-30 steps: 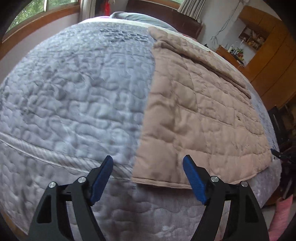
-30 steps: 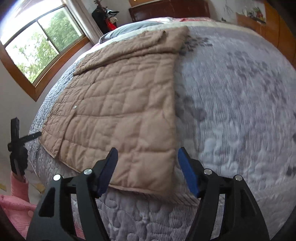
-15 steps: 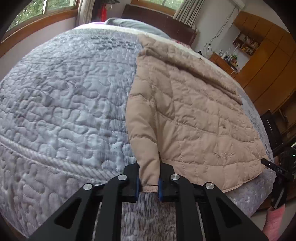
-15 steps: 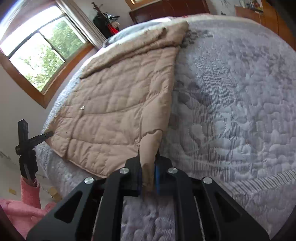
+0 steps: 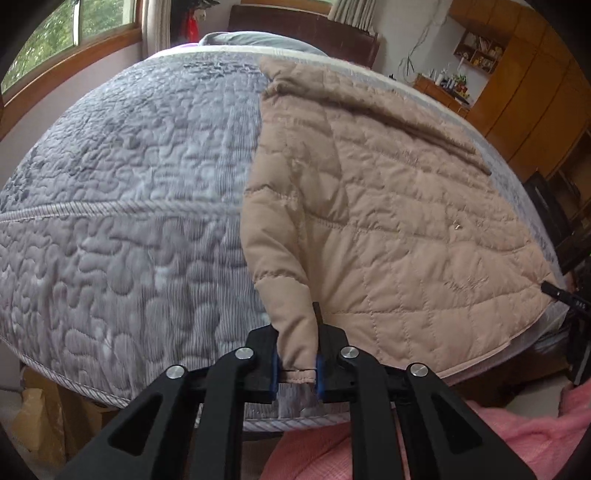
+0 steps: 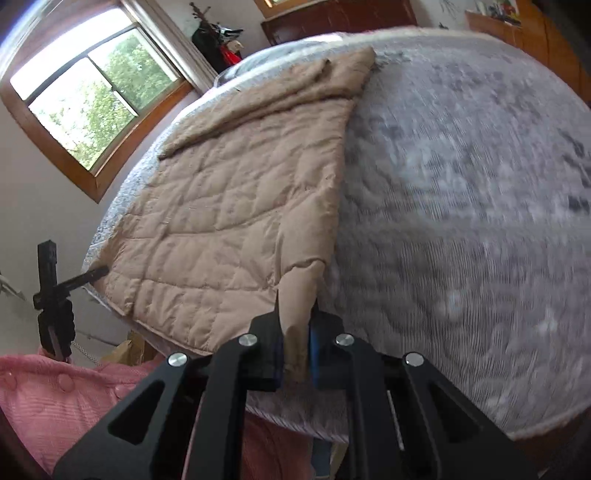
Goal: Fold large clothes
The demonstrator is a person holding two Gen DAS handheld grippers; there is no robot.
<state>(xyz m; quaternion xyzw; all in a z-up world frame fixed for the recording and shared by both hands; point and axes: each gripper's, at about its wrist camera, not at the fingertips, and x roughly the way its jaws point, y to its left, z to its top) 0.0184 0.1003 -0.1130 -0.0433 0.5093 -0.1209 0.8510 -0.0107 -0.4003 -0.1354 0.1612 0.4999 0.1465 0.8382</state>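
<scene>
A tan quilted garment lies spread on the grey quilted bedspread. My left gripper is shut on the garment's near left corner, which stands up as a puffed fold between the blue pads. In the right wrist view the same garment covers the left half of the bed. My right gripper is shut on the near right corner, pinched upright. Both corners are raised off the bedspread near the bed's front edge. The hem between the two corners still rests on the bed.
Pink clothing of the person fills the bottom of both views. A window is on the left wall, and wooden cabinets stand on the right. A dark headboard closes the far end. A cardboard box sits under the bed.
Both grippers went from open over the near hem to shut on the garment's corners. They then drew back toward the bed's front edge, lifting the corners.
</scene>
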